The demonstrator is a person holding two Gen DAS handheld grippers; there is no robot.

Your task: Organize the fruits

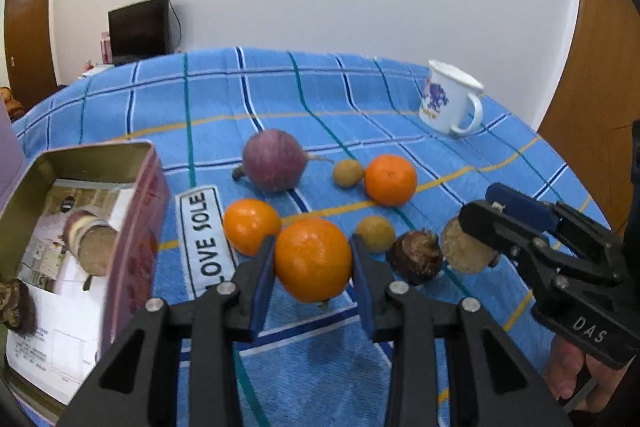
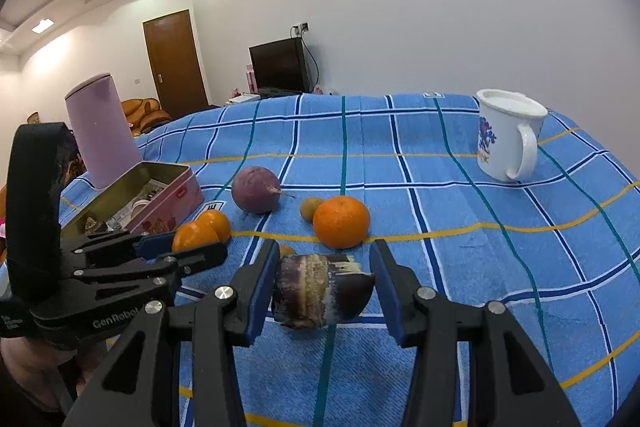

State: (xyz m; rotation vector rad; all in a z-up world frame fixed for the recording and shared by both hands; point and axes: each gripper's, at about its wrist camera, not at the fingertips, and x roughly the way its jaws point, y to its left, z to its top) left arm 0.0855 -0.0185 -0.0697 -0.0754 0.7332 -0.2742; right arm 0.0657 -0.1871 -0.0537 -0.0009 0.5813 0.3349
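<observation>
the left gripper (image 1: 313, 261) is clamped on the front orange (image 1: 313, 259) on the blue cloth (image 1: 320, 367), the right gripper (image 2: 324, 285) grasps a dark chunk (image 2: 322, 293); best lift each straight up, gently, toward the open tin (image 1: 132, 227).

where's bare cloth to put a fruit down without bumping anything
Free: the wide stretch of blue cloth between the mug and the far orange, and the far cloth behind the purple fruit. Crowded: beside the tin, where oranges, small brown fruits and both tools cluster.
</observation>
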